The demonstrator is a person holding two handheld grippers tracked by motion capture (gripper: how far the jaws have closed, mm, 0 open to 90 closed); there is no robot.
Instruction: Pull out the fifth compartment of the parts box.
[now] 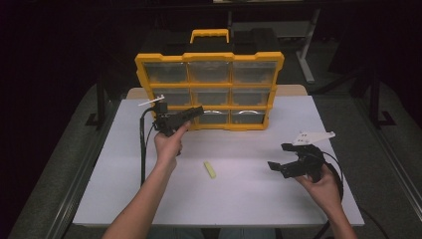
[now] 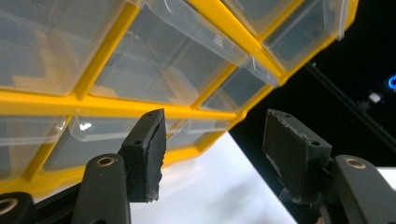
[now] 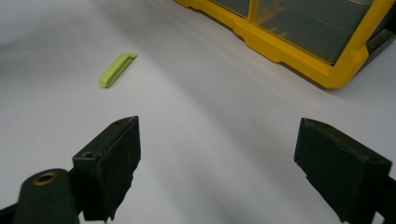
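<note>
A yellow drawer cabinet point(image 1: 209, 57) with clear plastic drawers stands upright at the back of the white table point(image 1: 249, 199). My left gripper point(image 1: 198, 112) is held level against the left end of its bottom row. In the left gripper view the cabinet point(image 2: 140, 106) is close ahead, and the left gripper point(image 2: 215, 126) is open with nothing between its pads. A small lime-green clip point(image 1: 209, 169) lies flat mid-table. My right gripper point(image 1: 277, 156) hovers open at the right, pointing left. In the right gripper view, the right gripper point(image 3: 217, 135) is empty, with the clip point(image 3: 116, 69) well ahead.
The cabinet has a yellow carry handle point(image 1: 209, 35) on top, and its bottom right corner point(image 3: 299, 56) is in the right gripper view. Black cables trail from both grippers. Bare table surface lies between the clip and the front edge. Dark floor and metal stands surround the table.
</note>
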